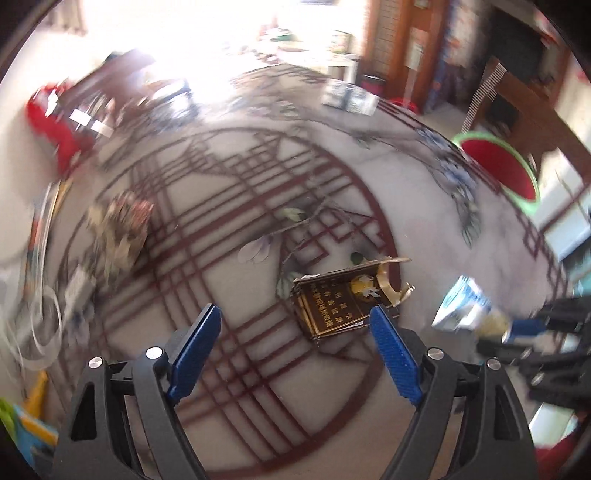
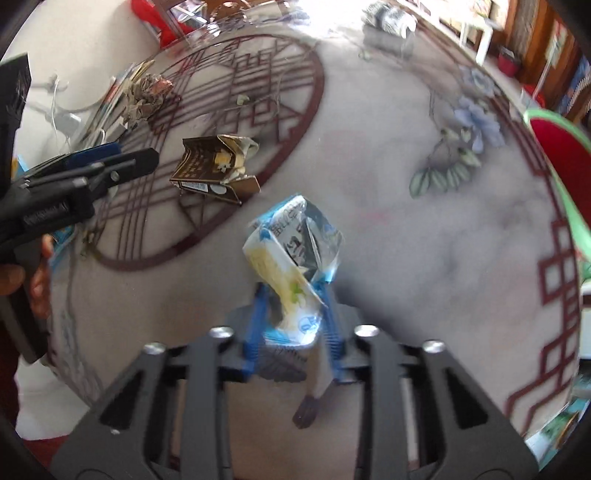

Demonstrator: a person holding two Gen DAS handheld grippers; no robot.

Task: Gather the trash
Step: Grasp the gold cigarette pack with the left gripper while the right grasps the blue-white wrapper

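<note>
A crumpled blue and white wrapper (image 2: 291, 251) sticks up between the blue pads of my right gripper (image 2: 293, 295), which is shut on it just above the patterned tabletop (image 2: 424, 258). The same wrapper (image 1: 461, 306) and right gripper (image 1: 495, 326) show blurred at the right of the left wrist view. A crushed brown and gold box (image 1: 340, 302) lies on the table, just beyond the right fingertip of my left gripper (image 1: 295, 310). That gripper is open and nothing is between its pads. A crumpled paper wad (image 1: 122, 229) lies further left.
A red bin with a green rim (image 1: 498, 166) stands off the table's right edge. White cables and papers (image 1: 44, 314) clutter the left edge. A small printed pack (image 2: 388, 16) sits at the far side. A person's hand (image 2: 37, 280) holds the left gripper (image 2: 136, 155).
</note>
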